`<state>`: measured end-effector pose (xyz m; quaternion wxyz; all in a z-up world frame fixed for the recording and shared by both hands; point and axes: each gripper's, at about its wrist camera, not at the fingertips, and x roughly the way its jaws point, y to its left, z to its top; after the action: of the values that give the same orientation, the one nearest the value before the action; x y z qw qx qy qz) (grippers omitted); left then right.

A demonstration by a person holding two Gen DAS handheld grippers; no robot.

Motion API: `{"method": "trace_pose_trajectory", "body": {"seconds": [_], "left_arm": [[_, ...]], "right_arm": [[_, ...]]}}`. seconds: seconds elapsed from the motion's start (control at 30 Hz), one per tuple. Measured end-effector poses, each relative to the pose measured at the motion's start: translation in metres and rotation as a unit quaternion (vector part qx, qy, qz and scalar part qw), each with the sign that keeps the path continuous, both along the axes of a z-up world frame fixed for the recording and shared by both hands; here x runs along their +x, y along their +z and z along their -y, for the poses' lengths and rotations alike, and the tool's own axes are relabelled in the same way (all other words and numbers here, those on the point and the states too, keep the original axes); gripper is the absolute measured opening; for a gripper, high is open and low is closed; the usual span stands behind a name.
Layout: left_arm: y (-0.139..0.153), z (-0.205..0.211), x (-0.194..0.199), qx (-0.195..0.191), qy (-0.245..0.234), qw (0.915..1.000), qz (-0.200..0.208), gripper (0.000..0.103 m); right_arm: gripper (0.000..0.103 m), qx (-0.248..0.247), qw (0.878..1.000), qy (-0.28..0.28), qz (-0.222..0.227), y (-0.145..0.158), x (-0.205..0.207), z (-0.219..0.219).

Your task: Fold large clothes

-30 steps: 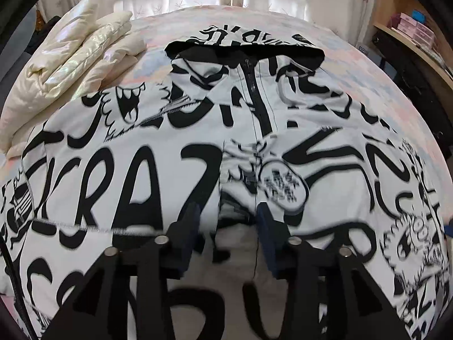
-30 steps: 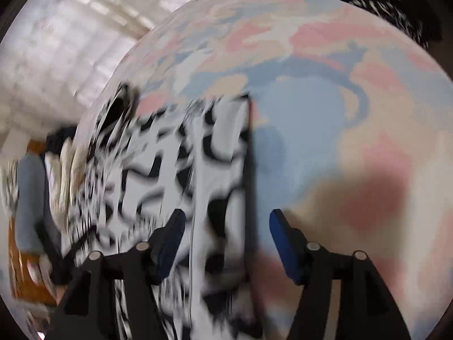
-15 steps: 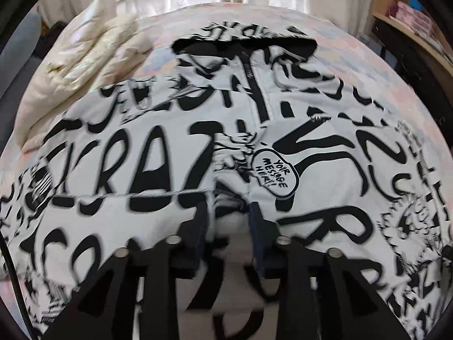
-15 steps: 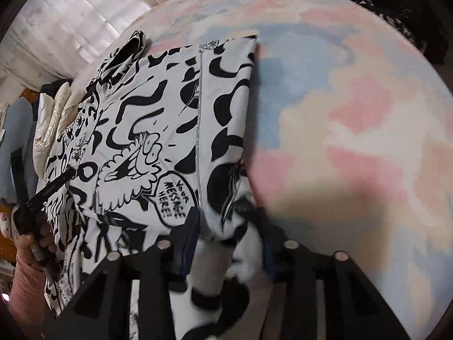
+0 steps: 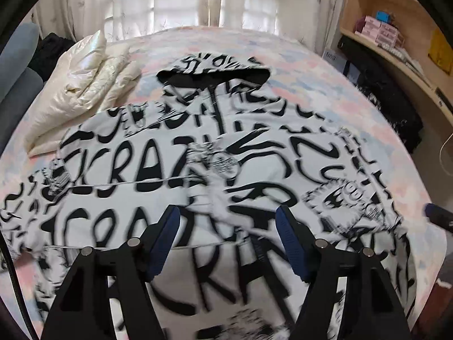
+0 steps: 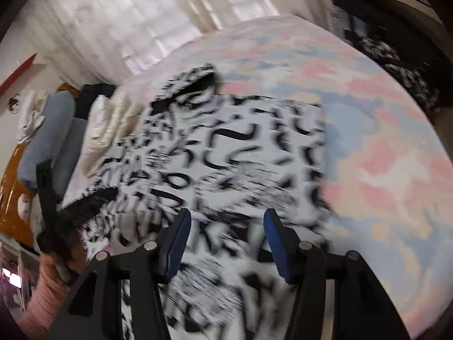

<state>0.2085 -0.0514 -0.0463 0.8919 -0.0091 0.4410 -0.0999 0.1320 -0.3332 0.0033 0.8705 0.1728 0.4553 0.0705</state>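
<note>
Motion blur smears the lettering on the hoodie (image 5: 226,175) in both views, its near hem runs behind the black arms and past the bottom edge, and the shelf (image 5: 396,42) boxes are too small to read.

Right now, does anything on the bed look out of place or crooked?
Nothing is spilled or visibly damaged. The printed hoodie lies across the bed, with a small bunched wrinkle near its middle. A cream puffer jacket sits folded beside it. Both frames are motion-blurred, so fine detail cannot be judged.
</note>
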Motion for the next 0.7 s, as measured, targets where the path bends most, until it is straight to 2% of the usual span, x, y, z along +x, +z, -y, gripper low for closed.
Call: {"method": "trace_pose_trajectory", "body": {"seconds": [0.07, 0.13, 0.2, 0.27, 0.33, 0.37, 0.43, 0.47, 0.5, 0.6, 0.67, 0.7], "left_arm": [[-0.014, 0.015, 0.006, -0.007, 0.009, 0.9999, 0.004, 0.068], [-0.032, 0.024, 0.018, -0.017, 0.018, 0.9997, -0.008, 0.067], [-0.052, 0.033, 0.031, -0.011, 0.027, 0.9993, -0.022, 0.048], [-0.077, 0.042, 0.047, -0.001, 0.028, 0.9983, -0.051, 0.038], [-0.093, 0.046, 0.059, 0.009, 0.037, 0.9977, -0.057, 0.038], [-0.098, 0.049, 0.064, 0.020, 0.040, 0.9979, -0.046, 0.038], [-0.100, 0.056, 0.071, 0.040, 0.037, 0.9981, -0.029, 0.038], [-0.101, 0.060, 0.074, 0.050, 0.037, 0.9978, -0.023, 0.040], [-0.101, 0.064, 0.078, 0.057, 0.037, 0.9975, -0.020, 0.041], [-0.101, 0.069, 0.084, 0.064, 0.034, 0.9972, -0.019, 0.044], [-0.099, 0.069, 0.083, 0.068, 0.030, 0.9971, -0.019, 0.047], [-0.096, 0.069, 0.080, 0.070, 0.029, 0.9970, -0.019, 0.048]], "right_arm": [[0.053, 0.004, 1.000, 0.010, 0.016, -0.011, 0.020, -0.023], [0.054, 0.024, 1.000, 0.008, 0.009, -0.032, 0.042, -0.038], [0.053, 0.048, 0.999, 0.010, 0.001, -0.055, 0.063, -0.047], [0.053, 0.044, 0.999, 0.007, -0.014, -0.079, 0.080, -0.051], [0.053, 0.027, 0.999, -0.002, -0.030, -0.100, 0.091, -0.047], [0.053, 0.010, 0.999, -0.013, -0.039, -0.109, 0.094, -0.041], [0.038, -0.021, 0.998, -0.043, -0.044, -0.122, 0.093, -0.020], [0.026, -0.030, 0.997, -0.068, -0.037, -0.125, 0.088, -0.001], [0.020, -0.032, 0.995, -0.089, -0.034, -0.125, 0.083, 0.011], [0.015, 0.002, 0.989, -0.149, -0.014, -0.122, 0.060, 0.054], [0.015, 0.041, 0.987, -0.156, -0.009, -0.123, 0.052, 0.065], [0.019, 0.049, 0.986, -0.160, -0.009, -0.121, 0.048, 0.066]]}}
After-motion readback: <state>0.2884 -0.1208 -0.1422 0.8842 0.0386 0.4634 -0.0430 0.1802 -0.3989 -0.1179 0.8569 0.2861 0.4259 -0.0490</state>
